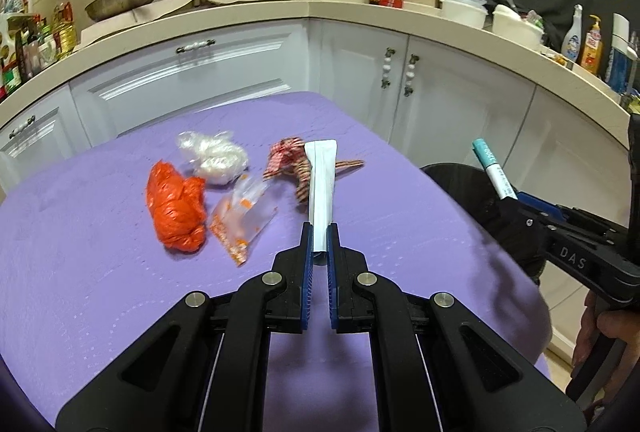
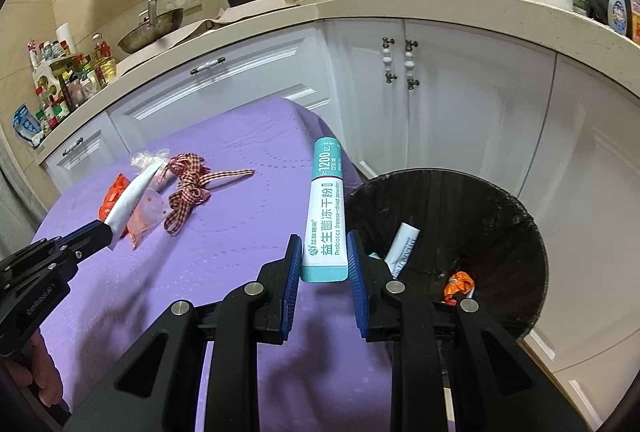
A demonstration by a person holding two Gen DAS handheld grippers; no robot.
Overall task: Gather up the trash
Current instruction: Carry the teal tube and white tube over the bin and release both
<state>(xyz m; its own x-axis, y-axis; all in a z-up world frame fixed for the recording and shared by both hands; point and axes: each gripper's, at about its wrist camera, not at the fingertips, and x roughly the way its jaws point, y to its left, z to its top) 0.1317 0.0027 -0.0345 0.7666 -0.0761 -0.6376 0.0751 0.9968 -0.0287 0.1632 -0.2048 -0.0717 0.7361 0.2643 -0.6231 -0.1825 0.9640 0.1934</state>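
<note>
While your left gripper pinches a white sachet over the purple table, your right gripper clamps a teal probiotics sachet. At its three o'clock, only the right view shows the black bin holding a white packet and orange wrapper.

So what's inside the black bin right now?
In the black bin, a white printed sachet leans against the wall and a crumpled orange wrapper lies lower down. The right tongs and the teal sachet they hold cover the bin's near-left part.
</note>
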